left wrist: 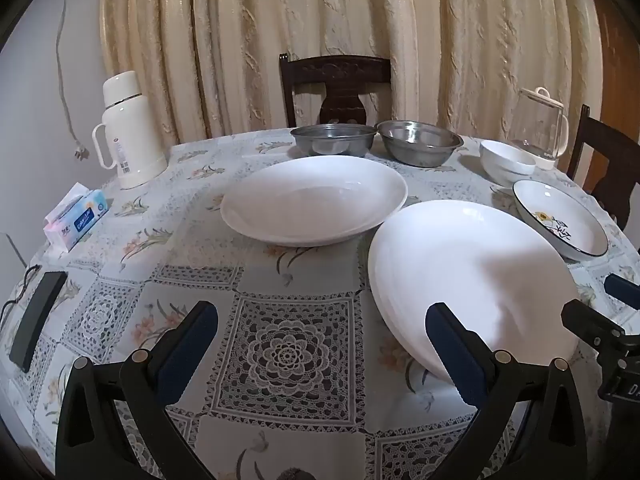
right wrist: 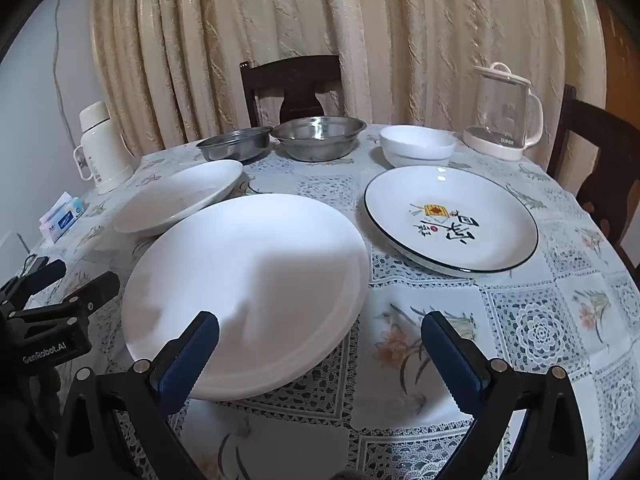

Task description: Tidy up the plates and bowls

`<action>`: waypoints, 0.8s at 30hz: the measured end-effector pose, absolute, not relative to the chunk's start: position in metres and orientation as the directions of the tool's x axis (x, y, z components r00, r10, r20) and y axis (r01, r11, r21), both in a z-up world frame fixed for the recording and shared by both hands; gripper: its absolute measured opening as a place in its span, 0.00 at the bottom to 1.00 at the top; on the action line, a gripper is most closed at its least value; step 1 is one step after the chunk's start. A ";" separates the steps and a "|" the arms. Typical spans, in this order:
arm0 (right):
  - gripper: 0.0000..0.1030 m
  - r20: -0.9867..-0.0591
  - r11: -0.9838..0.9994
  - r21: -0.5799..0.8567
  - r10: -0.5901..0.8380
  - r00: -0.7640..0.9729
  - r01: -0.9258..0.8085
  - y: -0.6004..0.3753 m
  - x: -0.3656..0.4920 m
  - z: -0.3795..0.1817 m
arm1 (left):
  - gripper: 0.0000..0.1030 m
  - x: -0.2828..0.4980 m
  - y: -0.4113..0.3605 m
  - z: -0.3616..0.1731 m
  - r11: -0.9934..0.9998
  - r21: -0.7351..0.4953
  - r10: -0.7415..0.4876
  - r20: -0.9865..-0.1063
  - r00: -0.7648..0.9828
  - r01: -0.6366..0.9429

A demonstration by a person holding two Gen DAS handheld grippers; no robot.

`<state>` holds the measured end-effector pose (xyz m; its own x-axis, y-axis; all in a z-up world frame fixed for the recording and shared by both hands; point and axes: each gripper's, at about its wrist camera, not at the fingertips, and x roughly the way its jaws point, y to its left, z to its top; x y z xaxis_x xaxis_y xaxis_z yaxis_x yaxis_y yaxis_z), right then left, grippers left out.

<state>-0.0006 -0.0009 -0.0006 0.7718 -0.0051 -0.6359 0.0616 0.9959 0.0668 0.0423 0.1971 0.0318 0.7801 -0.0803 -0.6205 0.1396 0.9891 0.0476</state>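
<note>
I have the big white plate (right wrist: 248, 280) nearest me, lying flat on the table (left wrist: 292, 360) close to its near edge. In the left wrist view it sits to the right of centre, and my left gripper (left wrist: 320, 344) has its right finger (left wrist: 452, 344) over the plate's near rim; I cannot tell whether it touches. That gripper is spread wide with nothing between its fingers. My right gripper (right wrist: 320, 344) is likewise wide apart and empty, its left finger (right wrist: 192, 352) over the same plate's near rim, its right finger above bare tablecloth.

Behind and to the left of that plate lies a second white plate (left wrist: 312, 200), shallow and dished, its rim just beside the first one's far edge. To the right lies a plate with a dark rim and a painted design (right wrist: 452, 220), apart from the big plate. Behind it stands a white bowl (right wrist: 416, 146). At the far side of the table two steel bowls (left wrist: 332, 140) (left wrist: 420, 142) stand side by side, rims nearly touching.

Further out, a cream thermos (left wrist: 128, 128) stands at the far left, a tissue pack (left wrist: 78, 216) nearer along the left edge, and a flat black object (left wrist: 38, 316) nearer still. A clear glass kettle (right wrist: 504, 114) stands far right. A dark wooden chair (left wrist: 336, 88) is behind the table, against a cream curtain (right wrist: 320, 20).
</note>
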 end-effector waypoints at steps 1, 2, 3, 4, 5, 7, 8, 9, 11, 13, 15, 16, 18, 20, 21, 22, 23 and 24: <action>1.00 -0.638 0.995 0.071 -0.005 0.770 0.065 -0.001 -0.001 -0.001 | 1.00 0.042 0.197 0.032 0.989 0.050 -0.079 -0.622 0.779 0.140; 1.00 -0.640 0.995 0.076 -0.004 0.768 0.069 -0.005 0.002 -0.004 | 1.00 0.043 0.197 0.033 0.989 0.052 -0.077 -0.623 0.779 0.140; 1.00 -0.641 0.994 0.081 -0.003 0.768 0.072 -0.007 0.000 -0.006 | 1.00 0.043 0.196 0.033 0.989 0.051 -0.077 -0.623 0.778 0.139; 1.00 -0.642 0.993 0.088 -0.001 0.766 0.075 -0.009 -0.001 -0.008 | 1.00 0.043 0.196 0.033 0.989 0.050 -0.077 -0.624 0.778 0.138; 1.00 -0.643 0.993 0.089 -0.001 0.766 0.076 -0.009 0.000 -0.007 | 1.00 0.043 0.196 0.034 0.989 0.051 -0.076 -0.624 0.778 0.137; 1.00 -0.645 0.993 0.091 0.000 0.764 0.077 -0.009 -0.002 -0.008 | 1.00 0.044 0.196 0.034 0.990 0.049 -0.075 -0.627 0.775 0.135; 1.00 -0.645 0.993 0.092 0.001 0.764 0.076 -0.009 -0.003 -0.008 | 1.00 0.044 0.196 0.034 0.990 0.048 -0.075 -0.629 0.774 0.135; 1.00 -0.649 0.992 0.098 0.004 0.761 0.078 -0.009 -0.002 -0.007 | 1.00 0.044 0.194 0.029 0.990 0.048 -0.075 -0.631 0.772 0.135; 1.00 -0.654 0.991 0.103 0.005 0.757 0.083 -0.008 0.000 -0.006 | 1.00 0.043 0.195 0.026 0.990 0.049 -0.073 -0.632 0.771 0.134; 1.00 -0.660 0.991 0.106 0.005 0.752 0.086 -0.008 0.001 -0.007 | 1.00 0.042 0.195 0.025 0.990 0.048 -0.074 -0.632 0.771 0.135; 1.00 -0.662 0.990 0.110 0.008 0.749 0.087 -0.008 0.001 -0.008 | 1.00 0.041 0.197 0.024 0.990 0.047 -0.075 -0.632 0.772 0.134; 1.00 -0.665 0.990 0.111 0.008 0.747 0.088 -0.009 0.002 -0.009 | 1.00 0.040 0.198 0.023 0.990 0.046 -0.075 -0.632 0.771 0.134; 1.00 -0.669 0.989 0.114 0.009 0.743 0.090 -0.009 0.002 -0.010 | 1.00 0.043 0.193 0.026 0.990 0.051 -0.070 -0.637 0.768 0.133; 1.00 -0.671 0.989 0.115 0.009 0.741 0.092 -0.009 0.002 -0.010 | 1.00 0.044 0.194 0.026 0.990 0.050 -0.072 -0.640 0.765 0.135; 1.00 -0.671 0.989 0.116 0.009 0.741 0.093 -0.009 0.002 -0.011 | 1.00 0.044 0.194 0.026 0.990 0.049 -0.072 -0.641 0.764 0.135; 1.00 -0.672 0.989 0.116 0.009 0.740 0.094 -0.009 0.002 -0.010 | 1.00 0.044 0.194 0.026 0.990 0.049 -0.073 -0.641 0.764 0.136; 1.00 -0.674 0.989 0.117 0.009 0.739 0.094 -0.010 0.002 -0.010 | 1.00 0.044 0.194 0.026 0.990 0.049 -0.073 -0.641 0.764 0.136; 1.00 -0.675 0.988 0.119 0.010 0.738 0.095 -0.010 0.002 -0.010 | 1.00 0.045 0.194 0.026 0.989 0.049 -0.073 -0.642 0.764 0.136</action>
